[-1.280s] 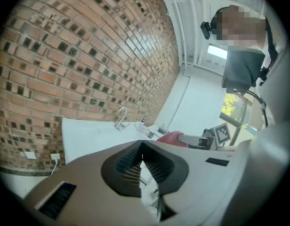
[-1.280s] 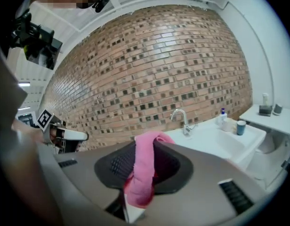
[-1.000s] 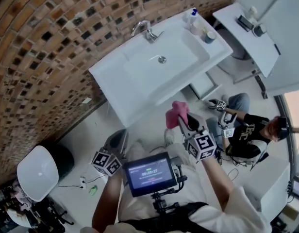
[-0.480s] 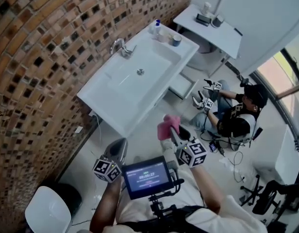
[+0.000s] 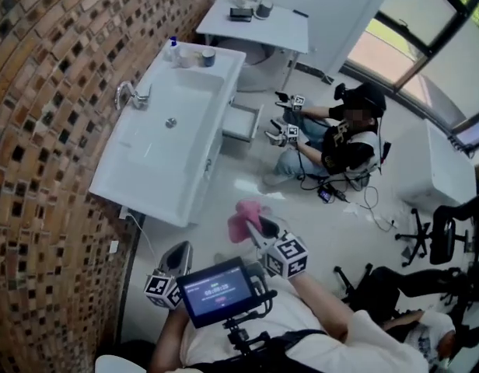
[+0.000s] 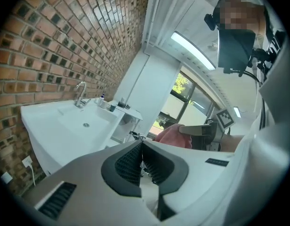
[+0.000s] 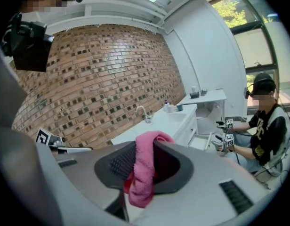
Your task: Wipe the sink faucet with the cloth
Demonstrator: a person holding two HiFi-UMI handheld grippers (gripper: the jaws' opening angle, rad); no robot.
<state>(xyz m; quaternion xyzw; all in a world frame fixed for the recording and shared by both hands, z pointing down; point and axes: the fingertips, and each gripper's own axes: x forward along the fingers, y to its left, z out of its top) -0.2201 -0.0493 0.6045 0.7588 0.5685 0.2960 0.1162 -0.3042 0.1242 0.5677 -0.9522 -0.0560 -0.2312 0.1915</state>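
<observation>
Approach step, I judge: the right gripper (image 7: pixel 144 155) clamps the cloth (image 7: pixel 146 175), the left gripper (image 6: pixel 142 160) is closed on nothing, both well apart from the faucet (image 5: pixel 131 95), so next the cloth must reach it.

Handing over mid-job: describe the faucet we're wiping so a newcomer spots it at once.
Start at the brown brick wall; the long white rectangular sink is mounted against it. On the sink's wall-side rim, level with the round drain, stands the curved chrome faucet. It is the only shiny metal arch there; the small bottles and cup cluster at the far corner.
</observation>
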